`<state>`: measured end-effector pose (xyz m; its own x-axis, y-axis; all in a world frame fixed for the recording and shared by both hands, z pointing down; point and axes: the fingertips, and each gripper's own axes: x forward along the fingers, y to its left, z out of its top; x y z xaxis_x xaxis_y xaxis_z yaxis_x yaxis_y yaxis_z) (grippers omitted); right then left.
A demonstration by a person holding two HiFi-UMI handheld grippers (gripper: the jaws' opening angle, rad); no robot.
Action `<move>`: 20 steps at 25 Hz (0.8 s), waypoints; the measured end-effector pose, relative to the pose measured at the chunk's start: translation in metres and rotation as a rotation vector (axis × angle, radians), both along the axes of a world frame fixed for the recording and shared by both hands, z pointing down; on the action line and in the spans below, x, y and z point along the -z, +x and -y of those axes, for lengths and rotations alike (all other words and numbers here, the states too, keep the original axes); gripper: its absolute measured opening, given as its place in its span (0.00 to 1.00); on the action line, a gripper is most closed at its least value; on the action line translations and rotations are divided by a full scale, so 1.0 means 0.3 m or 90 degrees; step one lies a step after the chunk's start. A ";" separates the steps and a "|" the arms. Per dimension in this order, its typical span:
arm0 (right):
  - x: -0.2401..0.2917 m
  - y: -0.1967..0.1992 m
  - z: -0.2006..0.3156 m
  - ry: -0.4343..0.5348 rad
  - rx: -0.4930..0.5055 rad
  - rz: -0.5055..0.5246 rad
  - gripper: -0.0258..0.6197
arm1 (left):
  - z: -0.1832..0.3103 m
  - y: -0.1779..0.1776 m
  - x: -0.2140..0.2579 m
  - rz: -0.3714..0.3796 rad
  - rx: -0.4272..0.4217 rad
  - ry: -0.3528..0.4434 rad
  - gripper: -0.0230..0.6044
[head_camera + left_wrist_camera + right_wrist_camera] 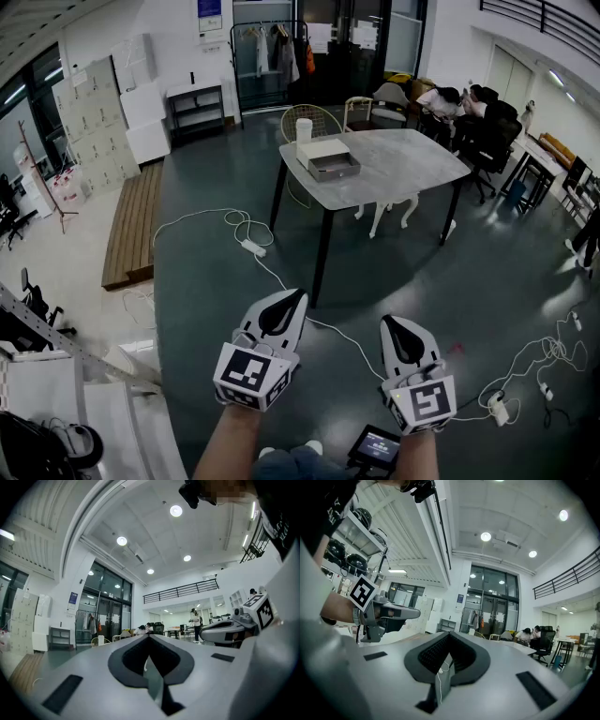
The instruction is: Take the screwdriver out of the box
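Far across the dark grey floor [403, 262] stands the grey worktop [412, 164]. A wooden platform [136, 225] lies along the left, and people [459, 98] sit at the far right. On the worktop's left end lies the white and grey box [328, 157], with a white cylinder [304, 129] just behind it. The screwdriver is too small to make out. A white cable [281, 277] and a power strip [254, 247] cross the floor between. Near, the left gripper [289, 298] and the right gripper [394, 324] hang side by side, well apart from the box, fingers closed on nothing.
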<state>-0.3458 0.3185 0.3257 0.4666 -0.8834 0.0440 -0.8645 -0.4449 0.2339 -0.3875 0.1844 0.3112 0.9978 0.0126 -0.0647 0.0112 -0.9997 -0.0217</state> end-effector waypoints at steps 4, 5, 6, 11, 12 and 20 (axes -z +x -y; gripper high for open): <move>0.025 0.024 -0.038 0.011 -0.002 -0.004 0.08 | -0.050 0.014 0.013 -0.006 -0.001 0.010 0.06; 0.026 0.031 -0.045 0.014 -0.002 -0.004 0.08 | -0.059 0.020 0.014 -0.006 -0.001 0.012 0.06; 0.028 0.038 -0.049 0.015 -0.001 -0.004 0.08 | -0.063 0.026 0.017 -0.007 0.001 0.013 0.06; 0.049 0.074 -0.033 0.042 0.022 -0.008 0.08 | -0.037 0.079 0.048 -0.020 0.012 0.016 0.06; 0.050 0.079 -0.025 0.046 0.031 -0.009 0.08 | -0.029 0.092 0.053 -0.023 0.014 0.017 0.06; 0.031 0.248 0.059 0.048 0.019 -0.011 0.08 | 0.090 0.273 0.031 -0.028 0.012 0.010 0.06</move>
